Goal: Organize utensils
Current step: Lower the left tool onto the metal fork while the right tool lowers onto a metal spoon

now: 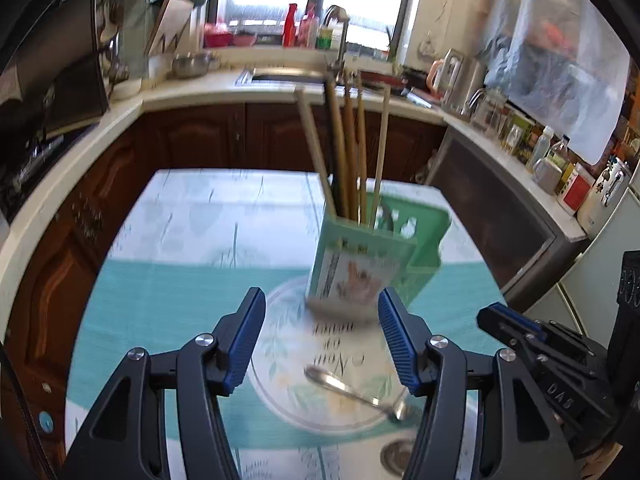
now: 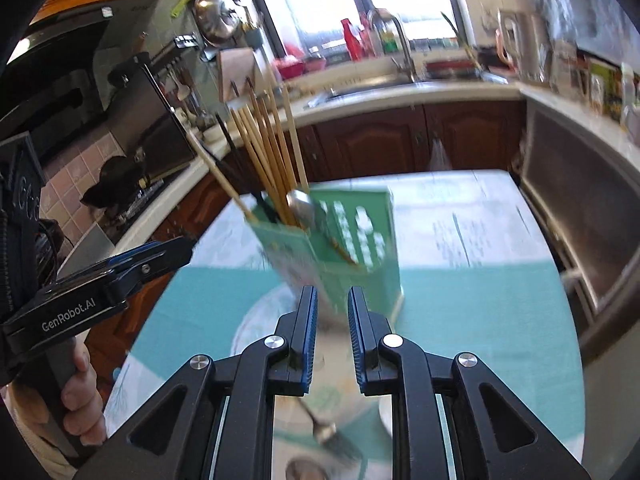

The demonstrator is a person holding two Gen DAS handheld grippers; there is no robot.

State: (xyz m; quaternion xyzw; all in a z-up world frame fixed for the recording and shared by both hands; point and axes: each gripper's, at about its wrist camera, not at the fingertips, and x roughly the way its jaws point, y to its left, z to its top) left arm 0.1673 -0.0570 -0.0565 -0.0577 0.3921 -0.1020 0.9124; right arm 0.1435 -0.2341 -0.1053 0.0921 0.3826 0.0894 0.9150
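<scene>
Kitchen surface with a green utensil holder and two claws just short of it.

The holder stands upright on a patterned cloth, packed with chopsticks that lean apart; a spoon rests in its neighbouring slot. The left claw is spread wide, gripping nothing, with the holder's base just beyond its tips. Another spoon lies flat on the cloth between its fingers. The right claw is nearly closed, a narrow gap left between its pads, and holds nothing.
</scene>
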